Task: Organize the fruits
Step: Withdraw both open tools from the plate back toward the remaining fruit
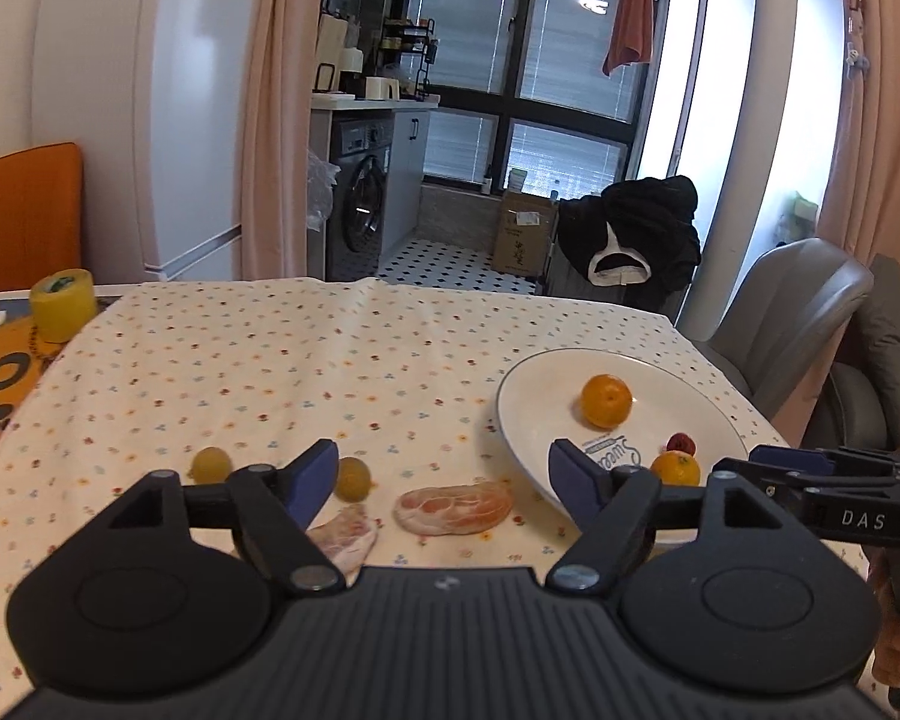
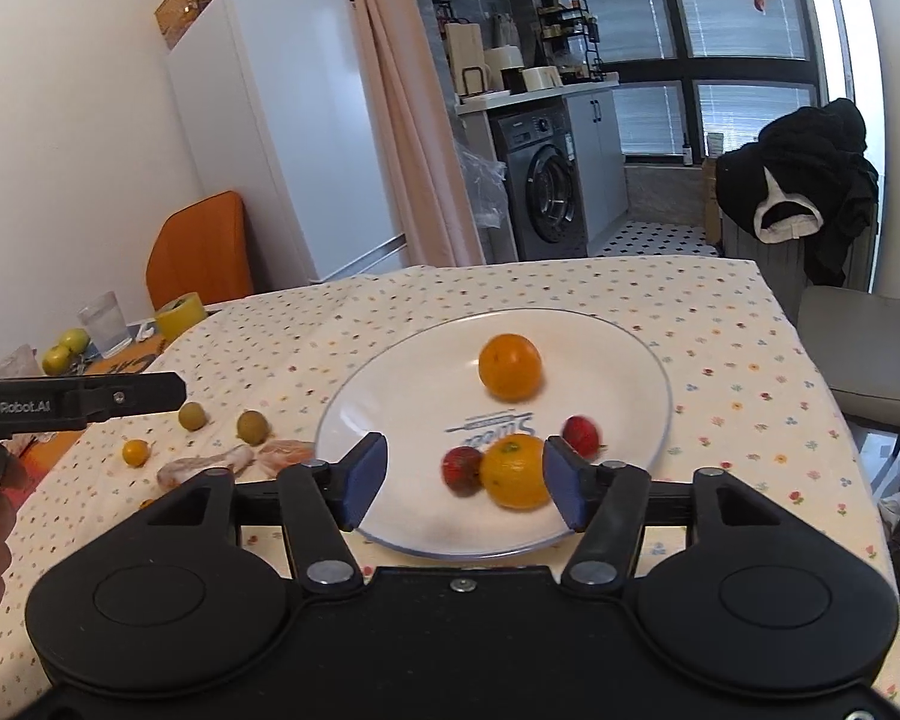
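Status: partly complete. The plate (image 2: 618, 330) on the surface holds two oranges (image 2: 510, 366) and two red fruits (image 2: 581, 434). Remaining on the tablecloth (image 1: 330, 360): two green fruits (image 1: 211, 463), two peeled citrus segments (image 1: 453, 507) and a small orange fruit (image 2: 135, 452). Left hand-held gripper (image 1: 444, 483): jaws wide, empty, above the segments. Right hand-held gripper (image 2: 465, 477): jaws wide, empty, over the plate.

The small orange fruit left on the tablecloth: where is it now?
In the right wrist view, the small orange fruit lies on the tablecloth, left of the plate, beside two green fruits.
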`<state>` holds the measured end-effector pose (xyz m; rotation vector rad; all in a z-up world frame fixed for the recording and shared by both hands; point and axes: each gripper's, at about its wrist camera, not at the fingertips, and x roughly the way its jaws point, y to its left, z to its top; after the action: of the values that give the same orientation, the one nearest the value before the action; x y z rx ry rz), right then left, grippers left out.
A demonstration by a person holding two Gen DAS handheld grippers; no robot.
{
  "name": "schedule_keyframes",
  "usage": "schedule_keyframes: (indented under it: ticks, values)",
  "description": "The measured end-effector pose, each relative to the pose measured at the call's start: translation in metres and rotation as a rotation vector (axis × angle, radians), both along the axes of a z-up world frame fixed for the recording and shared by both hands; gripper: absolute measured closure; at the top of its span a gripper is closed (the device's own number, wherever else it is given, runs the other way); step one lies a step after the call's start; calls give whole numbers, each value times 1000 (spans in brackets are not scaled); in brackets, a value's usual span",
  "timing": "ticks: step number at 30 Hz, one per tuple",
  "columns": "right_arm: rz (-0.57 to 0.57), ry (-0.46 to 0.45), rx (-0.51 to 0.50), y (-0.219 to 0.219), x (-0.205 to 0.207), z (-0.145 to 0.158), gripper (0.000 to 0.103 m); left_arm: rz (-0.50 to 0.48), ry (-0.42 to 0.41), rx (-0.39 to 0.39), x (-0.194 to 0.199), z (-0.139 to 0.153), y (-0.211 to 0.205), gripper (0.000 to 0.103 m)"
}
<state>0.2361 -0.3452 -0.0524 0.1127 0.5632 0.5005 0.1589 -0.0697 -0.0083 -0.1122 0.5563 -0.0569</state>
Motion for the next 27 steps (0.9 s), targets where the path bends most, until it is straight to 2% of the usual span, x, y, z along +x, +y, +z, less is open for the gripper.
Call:
schedule_keyframes:
  ticks: [6,27]
  values:
    - [22,-9,0,12,-9,3,37,43,13,0,-18,-7,19,25]
    - [140,-2,-52,59,-21,2,37,187,25,-40,-59,-31,70,25]
